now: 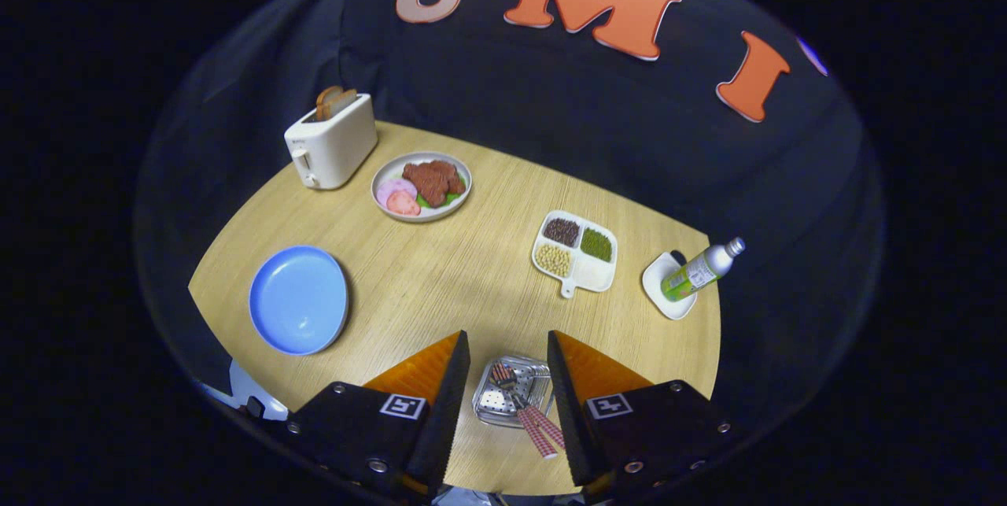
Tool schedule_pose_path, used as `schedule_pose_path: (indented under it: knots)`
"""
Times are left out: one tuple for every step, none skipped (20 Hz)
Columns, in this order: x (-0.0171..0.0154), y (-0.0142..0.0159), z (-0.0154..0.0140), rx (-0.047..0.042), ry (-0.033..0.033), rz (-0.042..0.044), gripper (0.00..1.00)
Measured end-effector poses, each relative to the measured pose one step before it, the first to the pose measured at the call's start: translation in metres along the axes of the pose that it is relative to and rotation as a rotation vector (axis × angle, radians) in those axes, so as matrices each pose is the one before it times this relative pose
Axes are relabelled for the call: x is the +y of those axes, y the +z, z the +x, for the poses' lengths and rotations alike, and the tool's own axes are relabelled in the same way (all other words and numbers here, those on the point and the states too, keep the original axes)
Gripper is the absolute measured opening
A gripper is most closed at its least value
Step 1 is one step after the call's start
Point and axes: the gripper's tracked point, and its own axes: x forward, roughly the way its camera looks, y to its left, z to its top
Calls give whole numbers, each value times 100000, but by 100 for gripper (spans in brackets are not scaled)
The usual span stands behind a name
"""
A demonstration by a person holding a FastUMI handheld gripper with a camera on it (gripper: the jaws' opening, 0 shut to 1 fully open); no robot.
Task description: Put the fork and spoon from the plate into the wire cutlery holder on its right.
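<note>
The gripper [508,380] hangs spread above the holder [511,404], where fork and spoon [525,408] lie, seemingly already dropped in, right of the empty plate [299,300].

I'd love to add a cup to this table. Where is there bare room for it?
The widest bare wood lies mid-table, between the blue plate, the food plate and the divided tray. The far right is crowded: tray, small white dish and bottle sit close. The open gripper hangs over the wire cutlery holder.
</note>
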Motion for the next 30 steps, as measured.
schedule_pose_path:
  knots:
    - [-544,998,-696,-8003,-3766,-1950,62]
    - [-414,1394,-455,-8823,-3481,-1053,65]
    - [-366,918,-550,-7176,-3260,-638,71]
    - [-184,1133,-594,-8702,-3005,397,74]
    - [-360,1037,-791,-7323,-2486,-198,80]
    - [-441,812,-687,-6487,-2784,251,81]
    - [-124,294,29,-5401,-2348,375,85]
    - [-177,369,-139,-4917,-2170,1253,85]
    - [-86,162,-158,-4396,-1380,1712,85]
    - [-140,147,-75,-3486,-1313,2097,85]
    - [-249,-70,-378,-1927,-2024,2008,85]
    - [-186,269,-749,-3033,-1044,2312,85]
    - [-381,650,-386,-2725,-629,1660,86]
    - [-484,244,-336,-2554,-1148,1136,86]
    - [-456,-25,-357,-2629,-1478,1130,87]
    - [-409,-98,-348,-2260,-817,1432,87]
    - [-148,14,-142,-2319,-278,1864,87]
    - [-248,-132,-14,-879,-701,2107,87]
    - [-259,-354,25,-301,-416,2278,87]
    - [-310,-396,-33,266,-329,2059,87]
    - [-185,-327,-36,-685,108,1658,87]
    - [-409,326,-196,-1266,422,828,88]
    - [-110,-82,-28,-1471,17,-416,89]
    - [-163,-199,181,-249,-672,-992,89]
    - [-89,-254,32,-384,-708,-1246,89]
    - [139,-23,27,86,-318,-788,90]
    - [258,-127,-55,53,480,-404,90]
    - [210,214,-38,-421,572,267,90]
    - [91,128,-142,-480,263,799,91]
    - [41,249,76,-960,310,1116,91]
